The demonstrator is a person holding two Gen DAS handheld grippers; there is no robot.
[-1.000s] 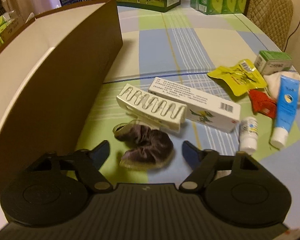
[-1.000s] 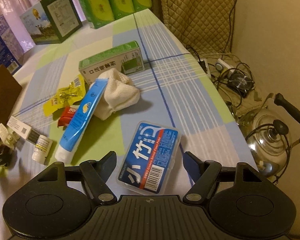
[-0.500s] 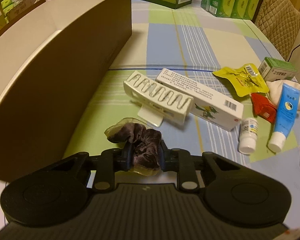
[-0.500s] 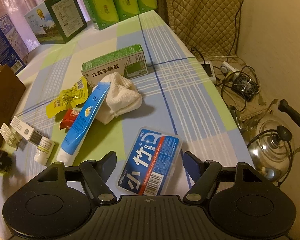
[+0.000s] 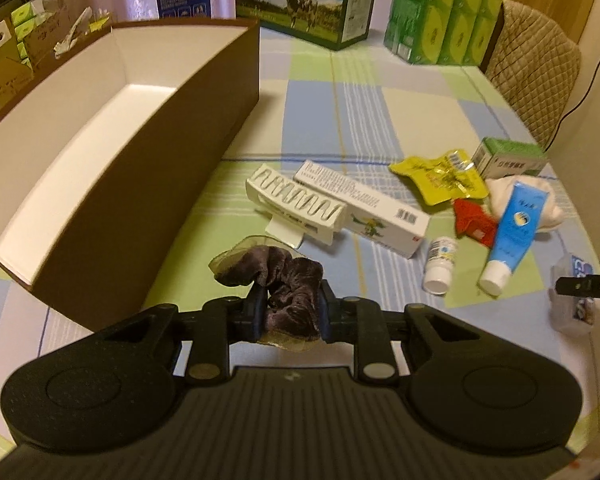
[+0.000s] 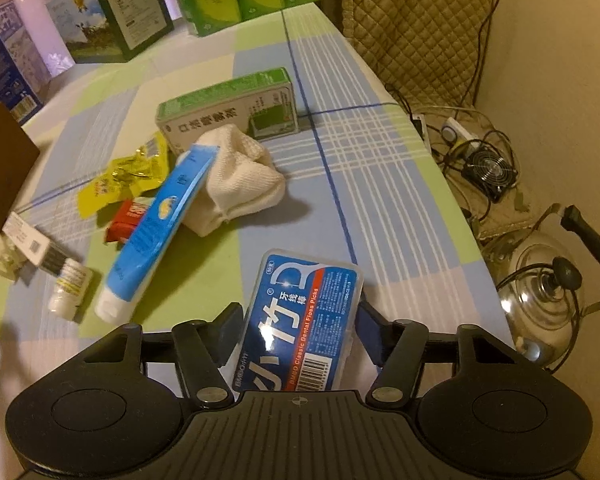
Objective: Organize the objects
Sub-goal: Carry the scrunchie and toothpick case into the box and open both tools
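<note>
Left gripper (image 5: 290, 312) fingers pinch the purple scrunchie (image 5: 284, 280) beside the brown box (image 5: 148, 184); right gripper (image 6: 296, 330) fingers clamp the floss-pick case (image 6: 300, 320) — low over the bench (image 6: 380, 184).

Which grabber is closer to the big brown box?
Left. The left gripper, jaws shut on the purple scrunchie, sits just beside the brown box. The right gripper is far across the table, jaws around the floss pick case.

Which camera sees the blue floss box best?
The right wrist view. The floss box fills the middle there, label readable, between the right tongs. The left wrist view only shows a blurry bit of it at the far right edge.
</note>
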